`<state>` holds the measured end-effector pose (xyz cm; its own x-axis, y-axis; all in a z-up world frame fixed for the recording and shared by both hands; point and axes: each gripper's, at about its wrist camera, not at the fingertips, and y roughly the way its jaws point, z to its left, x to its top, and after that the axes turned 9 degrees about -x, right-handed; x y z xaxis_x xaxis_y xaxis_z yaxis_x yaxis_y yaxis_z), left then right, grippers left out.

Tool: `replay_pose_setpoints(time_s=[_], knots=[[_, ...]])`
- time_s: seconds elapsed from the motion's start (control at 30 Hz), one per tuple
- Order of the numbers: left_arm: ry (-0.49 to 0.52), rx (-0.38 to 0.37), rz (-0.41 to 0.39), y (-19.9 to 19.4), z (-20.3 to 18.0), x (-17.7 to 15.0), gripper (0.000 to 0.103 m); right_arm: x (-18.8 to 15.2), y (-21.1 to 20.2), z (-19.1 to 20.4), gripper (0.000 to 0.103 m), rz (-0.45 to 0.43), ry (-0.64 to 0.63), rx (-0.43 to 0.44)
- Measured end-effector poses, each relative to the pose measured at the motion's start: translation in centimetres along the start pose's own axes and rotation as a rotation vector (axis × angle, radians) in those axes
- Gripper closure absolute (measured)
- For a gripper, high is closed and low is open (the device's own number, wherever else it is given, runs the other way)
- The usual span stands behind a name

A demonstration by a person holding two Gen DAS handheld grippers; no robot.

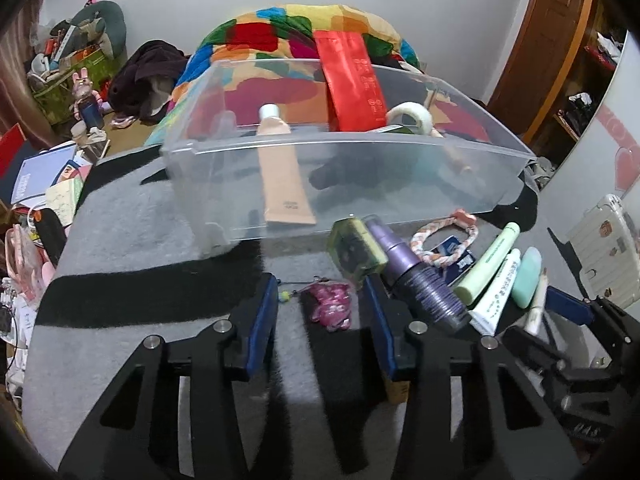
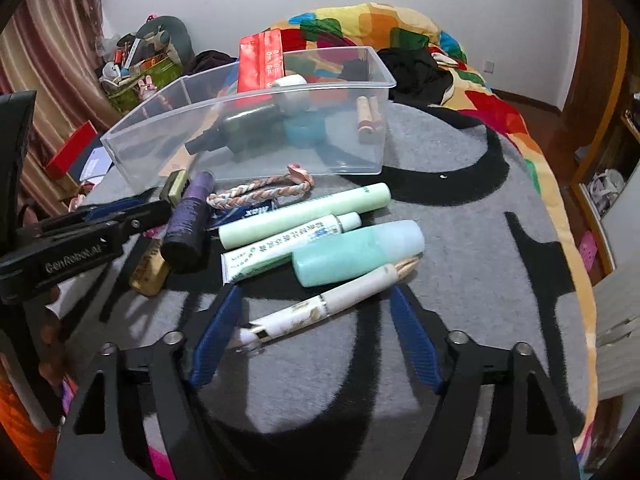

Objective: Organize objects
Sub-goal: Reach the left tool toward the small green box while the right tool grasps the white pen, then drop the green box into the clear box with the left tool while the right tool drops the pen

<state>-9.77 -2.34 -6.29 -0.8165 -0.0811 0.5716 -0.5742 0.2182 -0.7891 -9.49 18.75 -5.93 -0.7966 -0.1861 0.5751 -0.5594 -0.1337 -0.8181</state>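
Note:
My left gripper [image 1: 321, 285] is low over the grey and black blanket [image 1: 160, 240], open. A pink charm [image 1: 332, 306] lies between its blue pads, clear of both. In the right wrist view my right gripper [image 2: 316, 290] is open astride a white pen [image 2: 320, 308] that lies slantwise on the blanket; neither pad presses it. A clear plastic bin [image 1: 360, 176] stands just beyond, holding a beige tube [image 1: 282, 172], a red packet [image 1: 352, 80], a tape roll [image 1: 412, 118] and some dark items.
Beside the pen lie a mint bottle [image 2: 356, 250], a white tube [image 2: 288, 244], a pale green tube [image 2: 304, 216], a braided bracelet [image 2: 260, 192], a purple bottle [image 2: 188, 220] and a green case [image 1: 352, 252]. A colourful quilt [image 2: 400, 24] is behind the bin. Clutter fills the floor at left.

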Motion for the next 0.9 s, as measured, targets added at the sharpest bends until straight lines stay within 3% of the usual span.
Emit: replay_pose_setpoints(time_s=[0.17, 0.57, 0.9], knots=[[-0.005, -0.033, 0.003, -0.4, 0.2, 0.2, 0.059, -0.5, -0.6, -0.9, 0.055, -0.002, -0.036, -0.016], [0.004, -0.020, 0.005, 1.0, -0.9, 2.2, 0.058, -1.2, -1.7, -2.7, 0.084, -0.009, -0.055, -0.046], [-0.010, -0.027, 0.029, 0.6, 0.5, 1.1, 0.062, -1.3, -1.4, -4.8, 0.092, -0.004, -0.054, -0.071]])
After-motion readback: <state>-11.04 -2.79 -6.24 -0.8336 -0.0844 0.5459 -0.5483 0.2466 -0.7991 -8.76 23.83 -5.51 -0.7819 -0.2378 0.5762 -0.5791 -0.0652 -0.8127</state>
